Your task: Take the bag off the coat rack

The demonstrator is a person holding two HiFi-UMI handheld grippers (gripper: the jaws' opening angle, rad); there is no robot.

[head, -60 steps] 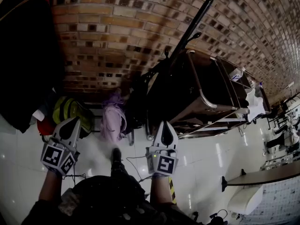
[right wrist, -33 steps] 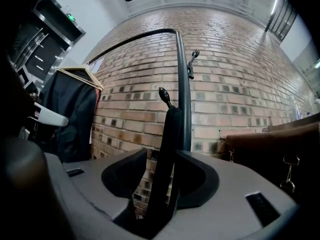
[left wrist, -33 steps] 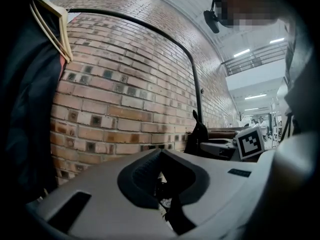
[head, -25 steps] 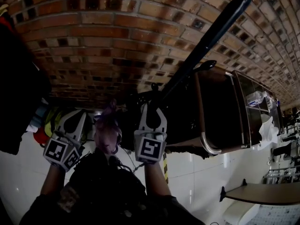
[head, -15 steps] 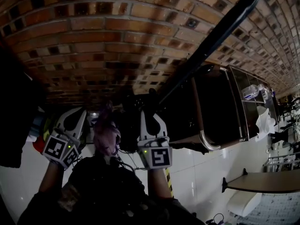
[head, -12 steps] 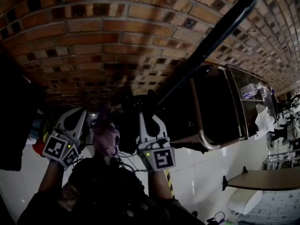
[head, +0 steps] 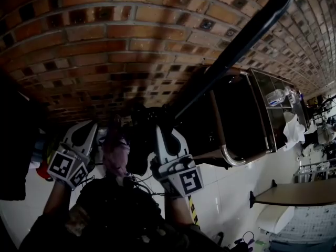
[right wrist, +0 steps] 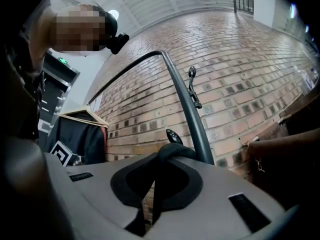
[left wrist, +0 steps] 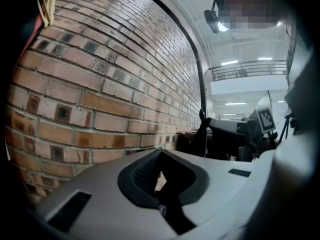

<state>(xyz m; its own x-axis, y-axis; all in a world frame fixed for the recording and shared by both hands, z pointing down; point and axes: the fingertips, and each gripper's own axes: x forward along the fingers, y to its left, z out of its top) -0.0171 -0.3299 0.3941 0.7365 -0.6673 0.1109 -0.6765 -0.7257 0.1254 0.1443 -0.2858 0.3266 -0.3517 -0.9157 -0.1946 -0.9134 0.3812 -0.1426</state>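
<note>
The coat rack's dark pole (head: 236,41) (right wrist: 192,114) slants up in front of the brick wall. A black bag (head: 137,151) hangs from it, between my two grippers. My right gripper (head: 160,131) (right wrist: 155,184) is raised to the pole, its jaws shut on the bag's black strap (right wrist: 172,151). The strap loops over the jaw tips right beside the pole, below a small hook (right wrist: 192,86). My left gripper (head: 86,129) (left wrist: 161,184) is held up to the left of the bag, facing the bricks, with its jaws together and nothing between them.
A purple item (head: 116,154) hangs between the grippers beside the bag. A dark garment on a wooden hanger (right wrist: 82,129) hangs at the left. A dark metal-framed cabinet (head: 241,119) stands at the right of the rack. The brick wall (left wrist: 90,84) is close ahead.
My right gripper has risen to the bag's strap at the pole, closed on it and turned slightly. The left gripper has stayed beside the bag.
</note>
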